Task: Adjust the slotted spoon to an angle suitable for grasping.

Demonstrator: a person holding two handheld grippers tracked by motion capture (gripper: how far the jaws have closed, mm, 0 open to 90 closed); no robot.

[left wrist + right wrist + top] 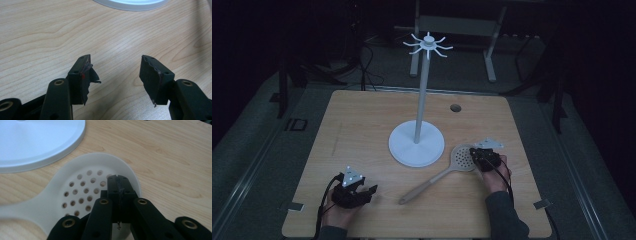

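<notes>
Near the worktop's right edge, the right gripper (117,178) rests closed over the skimmer (460,158) bowl, gripping nothing; better to spread and pinch its rim squarely. The left gripper (115,70) waits open.

A tall white stand (417,142) sits in the middle of the wooden table (362,120). It has a big round flat base and a thin pole going straight up. At the top of the pole, little curved hooks (428,46) stick out all around (a bit like spider legs). The table is light brown with wavy wood lines. It has a small dark round hole (455,107) near the far edge, to the right of the pole. Small grey clips (294,205) sit at the two near corners. Behind the table, on the dark floor, stands a grey metal frame (452,30) with legs. Black cables (367,70) lie on the floor to its left.
</notes>
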